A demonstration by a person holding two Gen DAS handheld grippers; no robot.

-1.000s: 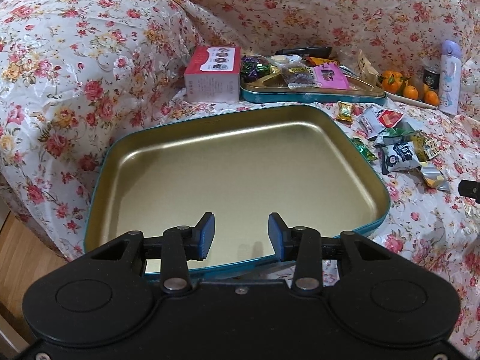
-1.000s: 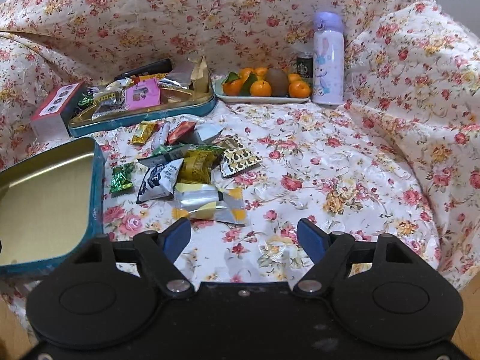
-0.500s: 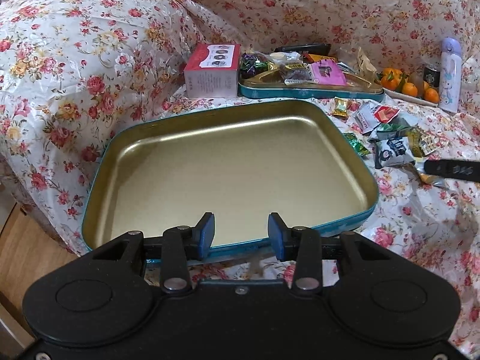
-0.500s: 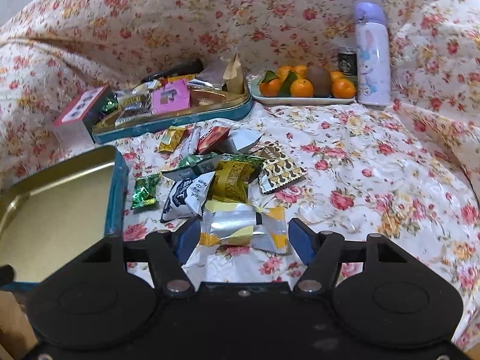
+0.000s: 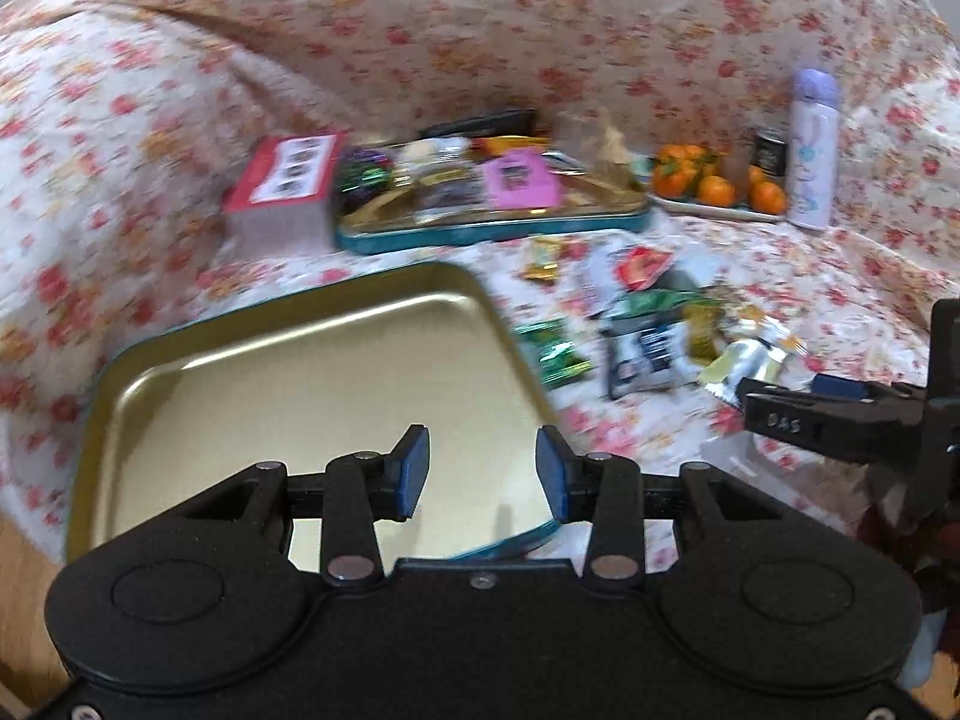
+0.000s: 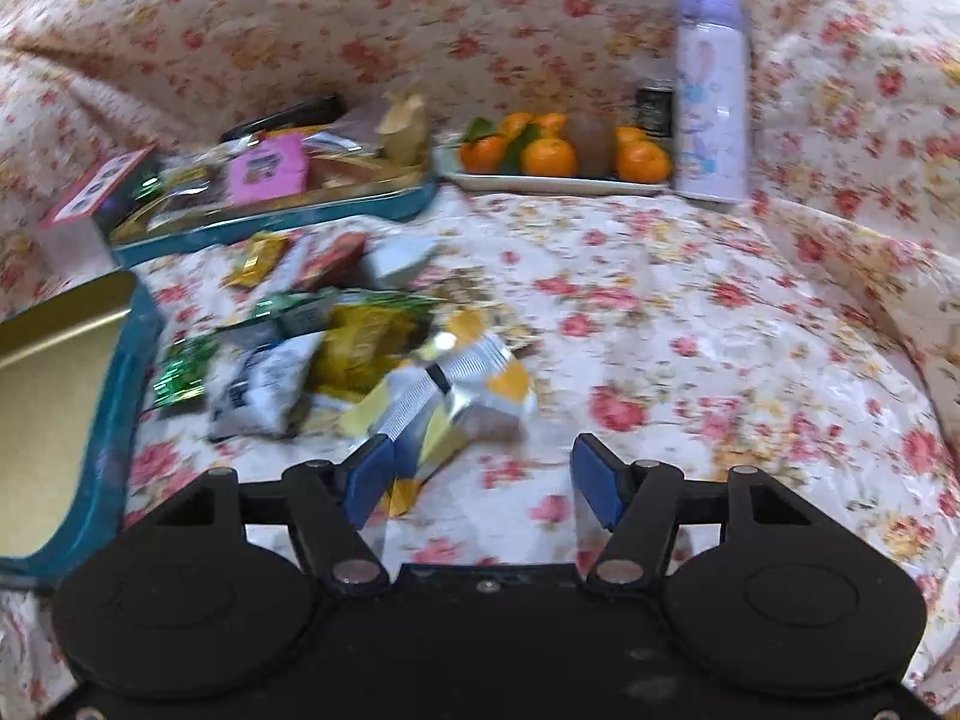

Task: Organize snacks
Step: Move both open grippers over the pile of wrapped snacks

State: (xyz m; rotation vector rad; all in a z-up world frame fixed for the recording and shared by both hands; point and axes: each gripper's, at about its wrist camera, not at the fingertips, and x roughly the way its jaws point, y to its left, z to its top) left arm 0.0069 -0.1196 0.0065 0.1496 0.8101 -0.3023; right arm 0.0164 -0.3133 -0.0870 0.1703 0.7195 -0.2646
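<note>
While the right gripper (image 6: 480, 474) closes around a silver-yellow snack (image 6: 447, 399) at twelve o'clock, not yet pinching it, the left gripper (image 5: 483, 468) hangs open over the empty tin (image 5: 288, 372).

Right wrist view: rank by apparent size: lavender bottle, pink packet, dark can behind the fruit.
1. lavender bottle, clearly largest.
2. pink packet.
3. dark can, smallest, though partly hidden by the bottle.
</note>
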